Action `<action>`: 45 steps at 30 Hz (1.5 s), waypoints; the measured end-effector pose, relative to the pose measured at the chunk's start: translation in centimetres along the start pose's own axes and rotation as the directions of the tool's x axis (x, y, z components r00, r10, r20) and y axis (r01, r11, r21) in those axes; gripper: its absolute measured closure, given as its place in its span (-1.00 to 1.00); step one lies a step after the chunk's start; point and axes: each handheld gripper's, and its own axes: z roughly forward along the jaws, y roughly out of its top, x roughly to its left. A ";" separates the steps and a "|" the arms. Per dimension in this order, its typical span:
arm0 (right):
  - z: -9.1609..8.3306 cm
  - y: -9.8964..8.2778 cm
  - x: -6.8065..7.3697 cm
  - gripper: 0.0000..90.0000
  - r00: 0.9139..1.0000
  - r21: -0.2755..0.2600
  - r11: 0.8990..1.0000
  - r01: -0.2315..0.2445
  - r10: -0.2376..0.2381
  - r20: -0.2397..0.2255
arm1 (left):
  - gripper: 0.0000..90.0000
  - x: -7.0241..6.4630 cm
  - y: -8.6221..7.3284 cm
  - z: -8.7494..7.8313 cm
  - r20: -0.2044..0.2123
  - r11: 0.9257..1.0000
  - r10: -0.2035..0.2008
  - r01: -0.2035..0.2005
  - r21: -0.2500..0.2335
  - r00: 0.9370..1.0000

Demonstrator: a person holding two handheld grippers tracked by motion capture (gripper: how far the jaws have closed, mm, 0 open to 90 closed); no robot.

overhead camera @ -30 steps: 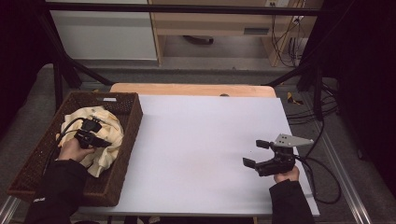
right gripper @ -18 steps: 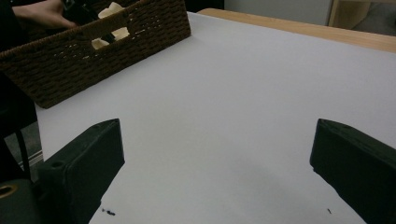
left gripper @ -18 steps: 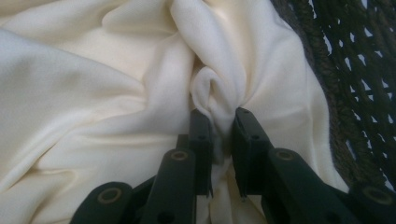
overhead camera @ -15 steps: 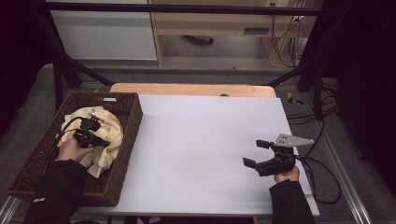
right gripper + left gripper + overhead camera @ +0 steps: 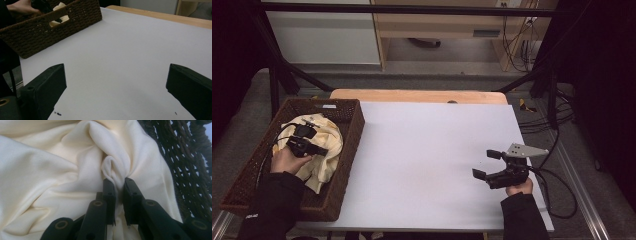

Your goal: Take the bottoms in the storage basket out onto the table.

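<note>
A cream cloth (image 5: 326, 134) lies bunched in a dark wicker basket (image 5: 356, 131) at the table's left edge. My left gripper (image 5: 322, 150) reaches into the basket and is shut on the cloth. In the left gripper view a raised fold of the cloth (image 5: 111, 168) is pinched between the two pads of the left gripper (image 5: 119, 183), with the basket wall (image 5: 192, 160) to the right. My right gripper (image 5: 486, 164) rests at the right of the white table (image 5: 422, 145), open. The right gripper (image 5: 116, 71) has nothing but bare table between its jaws.
In the right gripper view the basket (image 5: 62, 27) stands far off with the cloth (image 5: 57, 23) showing through its handle hole. A wooden strip (image 5: 417, 95) runs along the table's far edge. A cable (image 5: 557, 195) trails off the right gripper past the table's right edge.
</note>
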 end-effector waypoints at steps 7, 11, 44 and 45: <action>0.0 0.0 0.0 -0.92 1.000 -0.003 1.000 -0.001 0.001 0.001 | 0.80 -0.1 0.0 -0.5 0.002 0.999 -0.004 0.004 -0.031 1.000; 0.0 0.0 0.0 -0.92 1.000 -0.002 1.000 0.000 0.000 -0.001 | 0.80 -0.1 -0.1 -0.8 0.008 0.999 -0.009 0.010 -0.044 1.000; -0.1 0.0 0.0 -0.92 1.000 -0.001 1.000 0.002 -0.002 -0.001 | 0.81 -0.5 -0.9 -3.6 0.036 0.973 -0.016 0.024 -0.230 0.999; -0.1 0.0 0.0 -0.92 1.000 -0.002 1.000 0.003 -0.003 -0.001 | 0.81 -0.6 -1.0 -3.7 0.034 0.970 -0.015 0.023 -0.241 0.999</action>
